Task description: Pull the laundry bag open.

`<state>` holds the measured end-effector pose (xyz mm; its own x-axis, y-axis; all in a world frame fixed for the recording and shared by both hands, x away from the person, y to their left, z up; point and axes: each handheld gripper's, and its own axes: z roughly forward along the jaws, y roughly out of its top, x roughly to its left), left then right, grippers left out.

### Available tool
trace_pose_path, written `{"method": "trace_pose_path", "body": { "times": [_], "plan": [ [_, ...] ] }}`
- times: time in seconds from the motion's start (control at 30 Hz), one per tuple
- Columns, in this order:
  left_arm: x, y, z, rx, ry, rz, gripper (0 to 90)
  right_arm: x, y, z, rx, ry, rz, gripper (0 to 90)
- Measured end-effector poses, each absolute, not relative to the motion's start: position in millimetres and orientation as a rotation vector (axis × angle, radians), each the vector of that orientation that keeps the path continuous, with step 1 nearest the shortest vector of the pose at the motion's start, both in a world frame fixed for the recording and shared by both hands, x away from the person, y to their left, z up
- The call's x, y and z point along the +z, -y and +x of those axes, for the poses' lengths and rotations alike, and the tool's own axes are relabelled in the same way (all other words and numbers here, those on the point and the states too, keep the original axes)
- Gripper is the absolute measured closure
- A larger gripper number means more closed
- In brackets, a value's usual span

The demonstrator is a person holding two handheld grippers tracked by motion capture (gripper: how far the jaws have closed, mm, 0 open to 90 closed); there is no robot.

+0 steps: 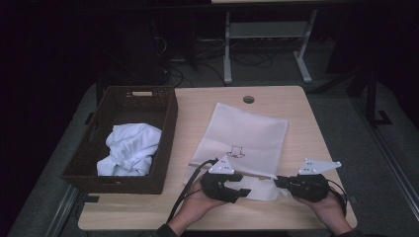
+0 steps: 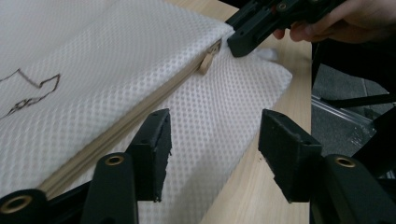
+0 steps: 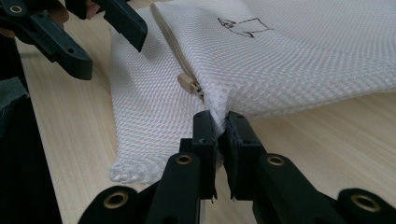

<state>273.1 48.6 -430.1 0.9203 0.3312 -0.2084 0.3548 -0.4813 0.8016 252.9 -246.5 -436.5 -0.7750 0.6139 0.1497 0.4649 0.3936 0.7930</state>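
Basket [image 1: 165,129]: a dark woven one is sitting at the counter's [image 1: 316,133] left side, with a crumpled white cloth [image 1: 129,148] lying inside it.
Mesh bag [image 1: 245,131]: a white zippered bag is lying flat mid-counter, right of the basket (a small line drawing [image 1: 237,150] is showing on its top face); its near edge is reaching down between the two tools.
Left tool [image 2: 214,151]: it is hovering with jaws spread wide over the bag's near-left part, the beige zipper [image 2: 140,112] running just beside its left jaw; nothing is sitting between the jaws.
Zipper pull [image 3: 188,84]: it is lying at the zipper's right end, just beyond the right tool's tips.
Right tool [image 3: 220,135]: its jaws are pinching a fold of the bag's mesh at the near-right corner, closed tight on the fabric.
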Motion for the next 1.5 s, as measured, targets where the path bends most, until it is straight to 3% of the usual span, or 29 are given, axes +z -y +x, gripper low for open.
{"method": "trace_pose_path", "body": {
  "times": [0.83, 1.03, 1.27, 1.5],
  "plan": [
    [-437.5, -5.1, 277.5, -0.072, -0.451, 2.115, 63.5, -432.9, 241.5, 248.2, 1.385, -2.476, 0.939, 82.3],
    [-438.0, -4.1, 280.7, -0.079, -0.466, 2.104, 76.6, -433.0, 241.0, 247.2, 1.389, -2.480, 0.935, 82.3],
    [-439.0, -5.8, 284.8, -0.079, -0.496, 2.112, 85.5, -432.8, 241.1, 246.3, 1.386, -2.476, 0.937, 82.3],
    [-438.3, -7.0, 285.4, -0.093, -0.500, 2.125, 86.8, -433.1, 239.7, 245.1, 1.373, -2.482, 0.929, 82.4]
  ]
}}
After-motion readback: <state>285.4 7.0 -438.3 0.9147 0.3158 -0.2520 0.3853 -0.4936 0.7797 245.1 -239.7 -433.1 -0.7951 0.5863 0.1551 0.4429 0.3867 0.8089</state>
